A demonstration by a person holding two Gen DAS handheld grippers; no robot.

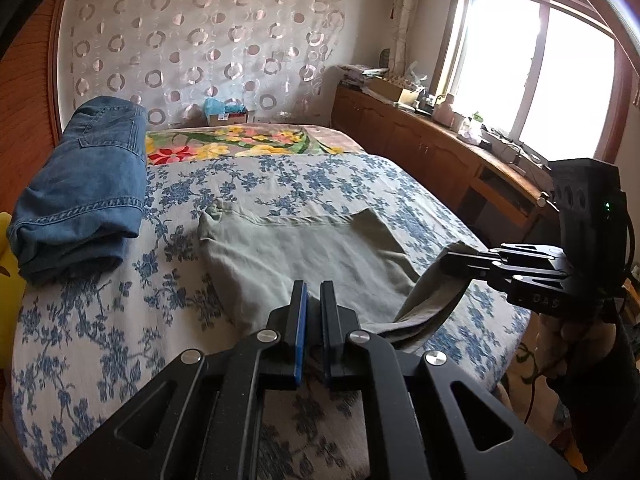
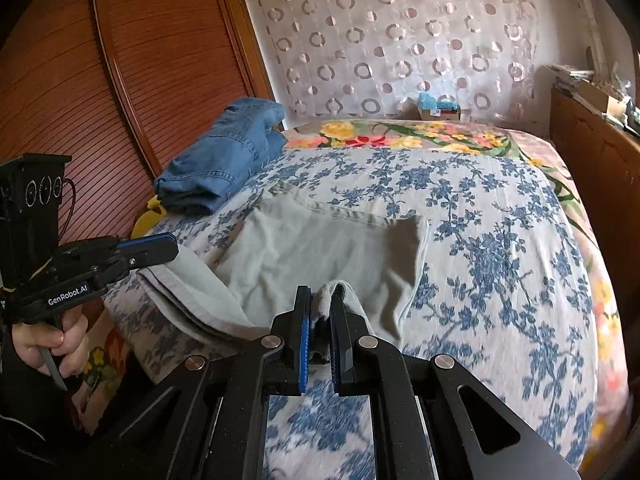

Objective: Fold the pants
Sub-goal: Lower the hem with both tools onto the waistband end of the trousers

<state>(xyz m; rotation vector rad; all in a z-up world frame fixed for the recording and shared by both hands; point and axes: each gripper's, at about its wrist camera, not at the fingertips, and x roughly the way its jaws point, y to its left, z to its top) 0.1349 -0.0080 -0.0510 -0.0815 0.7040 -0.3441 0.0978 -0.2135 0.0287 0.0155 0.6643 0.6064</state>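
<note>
Pale green pants (image 1: 304,252) lie flat on the bed, partly folded, and show in the right wrist view (image 2: 320,244) too. My left gripper (image 1: 314,292) is shut on the pants' near edge; it also shows at the left of the right wrist view (image 2: 168,250), lifting the cloth. My right gripper (image 2: 320,300) is shut on a bunched end of the pants, and it appears in the left wrist view (image 1: 452,260) holding that end raised off the bed to the right.
Folded blue jeans (image 1: 84,188) lie at the bed's far left, next to a wooden slatted wardrobe (image 2: 120,80). The bed has a blue floral cover (image 1: 280,176). A cluttered wooden cabinet (image 1: 432,144) runs along the right under the window.
</note>
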